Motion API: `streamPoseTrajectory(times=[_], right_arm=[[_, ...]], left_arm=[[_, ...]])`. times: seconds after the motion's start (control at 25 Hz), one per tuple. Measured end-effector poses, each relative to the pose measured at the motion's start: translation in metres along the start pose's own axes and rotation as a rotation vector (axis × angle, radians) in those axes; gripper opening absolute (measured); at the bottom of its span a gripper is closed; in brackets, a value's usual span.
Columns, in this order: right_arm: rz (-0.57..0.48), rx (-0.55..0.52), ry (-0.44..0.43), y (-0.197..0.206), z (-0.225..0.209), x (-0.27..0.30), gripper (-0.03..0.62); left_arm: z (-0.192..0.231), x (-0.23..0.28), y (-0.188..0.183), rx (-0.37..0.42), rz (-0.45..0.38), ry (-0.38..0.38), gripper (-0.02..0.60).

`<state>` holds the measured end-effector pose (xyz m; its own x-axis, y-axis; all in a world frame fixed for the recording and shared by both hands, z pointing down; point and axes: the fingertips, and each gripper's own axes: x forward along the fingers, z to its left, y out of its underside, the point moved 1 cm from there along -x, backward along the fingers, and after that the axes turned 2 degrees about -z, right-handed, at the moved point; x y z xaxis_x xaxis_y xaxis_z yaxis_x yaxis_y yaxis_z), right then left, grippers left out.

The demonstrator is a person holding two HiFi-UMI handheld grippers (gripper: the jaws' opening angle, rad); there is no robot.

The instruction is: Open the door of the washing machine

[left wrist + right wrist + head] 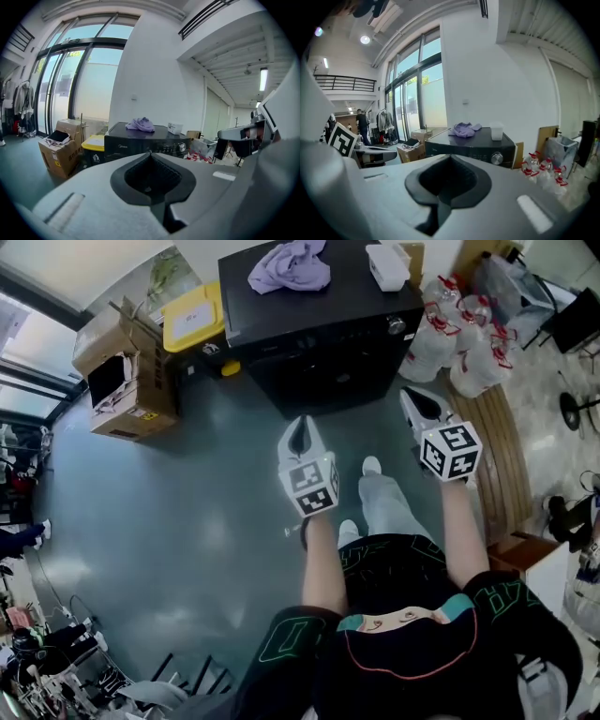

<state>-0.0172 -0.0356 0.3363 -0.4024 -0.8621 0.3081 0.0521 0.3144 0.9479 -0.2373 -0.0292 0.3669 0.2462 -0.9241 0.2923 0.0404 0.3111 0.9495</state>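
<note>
Washing machine: black, 12 o'clock in head view, ahead of both grippers, untouched
Cardboard box: 10 o'clock, left of machine
Left gripper: jaws pressed together, empty
Right gripper: jaws pressed together, empty
Purple cloth: on machine top
White container: machine top, right of cloth

left claw and right claw closed, empty.

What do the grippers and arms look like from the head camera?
The left gripper and right gripper match: pale grey shells, black ribbed pads tapering to a point, each with a cube of black-and-white square markers. No cables show. The sleeves are short and black with green outlined lettering.
</note>
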Motion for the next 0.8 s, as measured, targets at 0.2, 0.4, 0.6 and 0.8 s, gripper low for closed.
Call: streamPoseTrajectory(times=[0.2,0.4,0.6,0.8], right_arm=[[0.053,0.004,-0.048,0.002,-0.029,0.069,0.003],[0.134,-0.035,-0.117,0.017,-0.047,0.135,0.003],[0.223,-0.03,-0.16,0.046,-0.067,0.168,0.003],[0.261,-0.037,-0.216,0.061,-0.055,0.207,0.003]], left_arm=[[0.008,0.055,0.01,-0.021,0.06,-0.032,0.011],[0.02,0.109,0.034,-0.071,0.13,-0.086,0.011],[0.015,0.138,0.066,-0.078,0.215,-0.084,0.011],[0.032,0.156,0.085,-0.066,0.283,-0.091,0.011]])
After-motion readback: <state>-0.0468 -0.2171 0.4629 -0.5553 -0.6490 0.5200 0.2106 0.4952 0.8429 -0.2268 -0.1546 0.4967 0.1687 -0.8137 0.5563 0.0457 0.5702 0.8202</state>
